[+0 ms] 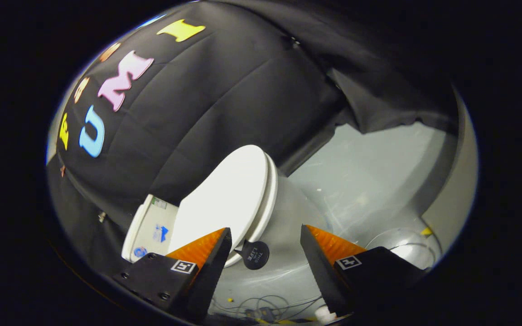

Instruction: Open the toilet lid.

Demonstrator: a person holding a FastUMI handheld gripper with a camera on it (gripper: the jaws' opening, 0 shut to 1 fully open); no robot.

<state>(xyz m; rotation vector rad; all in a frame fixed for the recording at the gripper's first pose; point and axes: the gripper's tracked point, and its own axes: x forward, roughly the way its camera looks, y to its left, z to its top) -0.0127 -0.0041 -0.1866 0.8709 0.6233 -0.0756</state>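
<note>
Gripper [265, 253] rolled sideways, fingers spread wide and holding nothing, closed toilet lid [224, 199] just ahead, black tab [255, 255] between them

1. Black cloth wall [224, 104], creased, fills the upper left and centre of the frame.
2. Pale grey floor [369, 181], glossy and scuffed, occupies the right.
3. Loose cables [265, 305] lie at the bottom centre.

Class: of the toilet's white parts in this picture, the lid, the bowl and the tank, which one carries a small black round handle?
The lid: a black handle hangs off its front edge, between the open tool's fingers.
</note>
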